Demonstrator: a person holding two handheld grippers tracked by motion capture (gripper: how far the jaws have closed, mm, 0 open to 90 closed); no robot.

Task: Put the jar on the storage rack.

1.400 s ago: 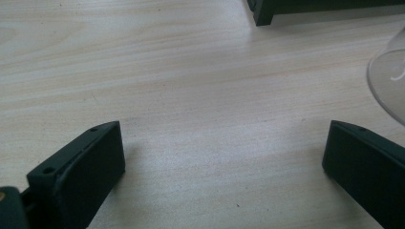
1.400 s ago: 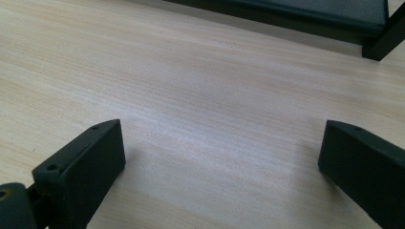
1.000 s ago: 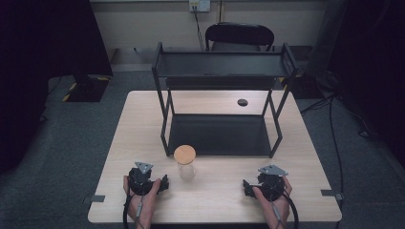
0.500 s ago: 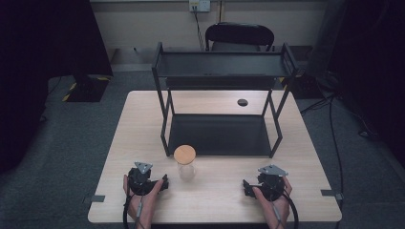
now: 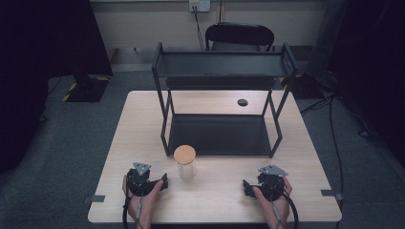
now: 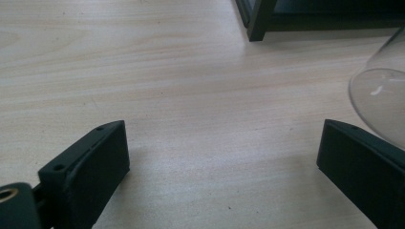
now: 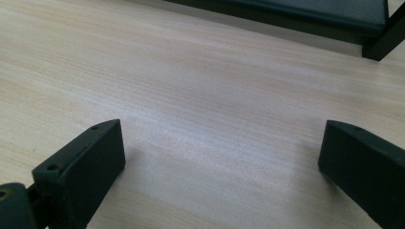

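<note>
A clear glass jar (image 5: 185, 169) with a round wooden lid (image 5: 185, 154) stands upright on the table, just in front of the black two-tier shelf (image 5: 222, 67). My left gripper (image 5: 164, 181) rests on the table a little to the jar's left, open, with nothing between its fingers. In the left gripper view the jar's glass wall (image 6: 382, 100) curves in at the right edge, beside the right jaw. My right gripper (image 5: 247, 187) lies open near the front right of the table, over bare wood (image 7: 215, 119).
The shelf's lower tray (image 5: 219, 134) sits on the table's middle; its front-left leg (image 6: 259, 19) is close ahead of the left gripper. A small black disc (image 5: 242, 102) lies behind the shelf. A black chair (image 5: 239, 36) stands beyond the table.
</note>
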